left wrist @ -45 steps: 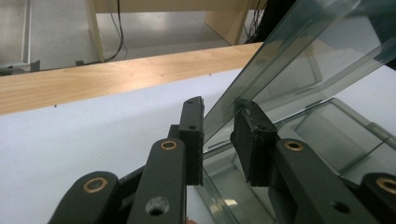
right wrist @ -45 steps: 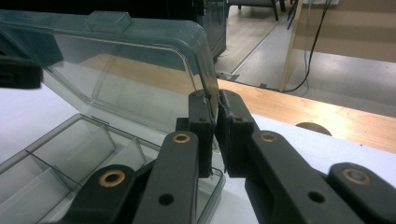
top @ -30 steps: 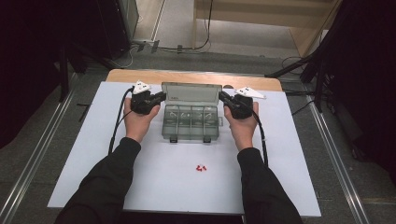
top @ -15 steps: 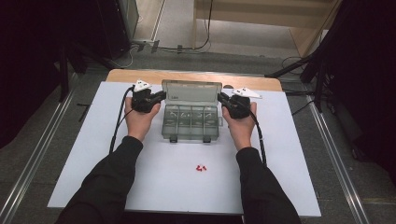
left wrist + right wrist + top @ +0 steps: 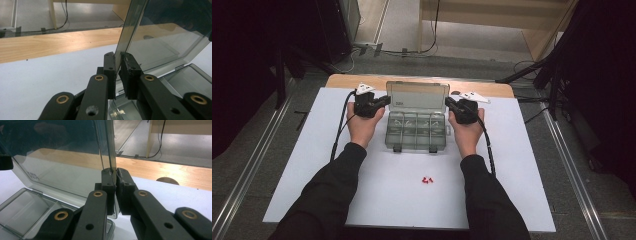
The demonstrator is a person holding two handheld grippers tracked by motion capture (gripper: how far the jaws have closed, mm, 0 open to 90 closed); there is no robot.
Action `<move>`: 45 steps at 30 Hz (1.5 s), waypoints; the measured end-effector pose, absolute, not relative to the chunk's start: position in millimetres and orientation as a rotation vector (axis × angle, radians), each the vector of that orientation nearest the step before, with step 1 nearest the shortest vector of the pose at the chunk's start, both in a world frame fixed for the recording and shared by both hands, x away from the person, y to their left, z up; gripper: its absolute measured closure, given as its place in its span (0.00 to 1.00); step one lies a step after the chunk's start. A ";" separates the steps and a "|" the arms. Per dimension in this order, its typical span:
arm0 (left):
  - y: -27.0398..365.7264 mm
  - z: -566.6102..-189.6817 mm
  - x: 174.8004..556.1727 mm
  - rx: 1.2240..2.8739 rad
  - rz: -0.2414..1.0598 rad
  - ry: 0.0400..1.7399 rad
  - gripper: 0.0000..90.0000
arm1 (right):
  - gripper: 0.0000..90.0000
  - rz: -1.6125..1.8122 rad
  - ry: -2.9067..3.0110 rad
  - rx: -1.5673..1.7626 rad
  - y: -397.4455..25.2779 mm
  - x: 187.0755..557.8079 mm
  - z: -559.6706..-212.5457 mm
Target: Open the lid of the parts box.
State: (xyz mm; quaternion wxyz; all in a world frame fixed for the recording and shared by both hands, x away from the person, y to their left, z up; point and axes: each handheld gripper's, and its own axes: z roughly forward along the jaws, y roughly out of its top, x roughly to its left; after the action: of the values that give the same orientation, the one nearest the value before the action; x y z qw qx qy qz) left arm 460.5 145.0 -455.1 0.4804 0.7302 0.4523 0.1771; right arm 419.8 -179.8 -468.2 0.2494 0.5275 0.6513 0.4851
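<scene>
Glossy, smoky clear plastic on the compartment box's lid (image 5: 160, 37), smooth and reflective. Matt black plastic gripper jaws with brass-coloured rivets. Matt white tabletop sheet (image 5: 532, 150); pale, smooth wooden edge (image 5: 422, 80) behind.

Lab: white-topped table (image 5: 522, 150), floor rails (image 5: 252, 165), trailing cables (image 5: 432, 47).

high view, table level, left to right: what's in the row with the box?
left gripper → lid of the clear compartment box → right gripper; each gripper's jaws pinch a side edge of the lid.
</scene>
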 end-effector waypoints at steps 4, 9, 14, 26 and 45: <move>146.3 -454.4 465.7 1.775 0.384 1.129 0.91 | 0.96 1.312 1.792 1.453 -180.4 422.8 -465.7; 146.5 -453.3 470.8 1.769 0.344 1.164 0.91 | 0.96 1.319 1.803 1.483 -182.1 427.0 -464.3; 146.0 -453.1 474.5 1.777 0.335 1.176 0.92 | 0.96 1.321 1.832 1.512 -184.2 431.2 -461.8; 145.7 -453.3 484.9 1.798 0.303 1.196 0.93 | 0.97 1.312 1.875 1.555 -187.8 440.3 -459.8; 145.3 -455.6 502.6 1.807 0.204 1.245 0.94 | 0.97 1.356 1.904 1.623 -197.1 454.3 -467.4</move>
State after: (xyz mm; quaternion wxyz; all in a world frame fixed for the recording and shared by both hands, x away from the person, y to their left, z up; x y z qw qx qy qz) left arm 502.6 145.3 -455.6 0.4517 0.7315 0.5040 0.0828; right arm 454.3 -197.1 -467.4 0.1477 0.5640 0.6618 0.4713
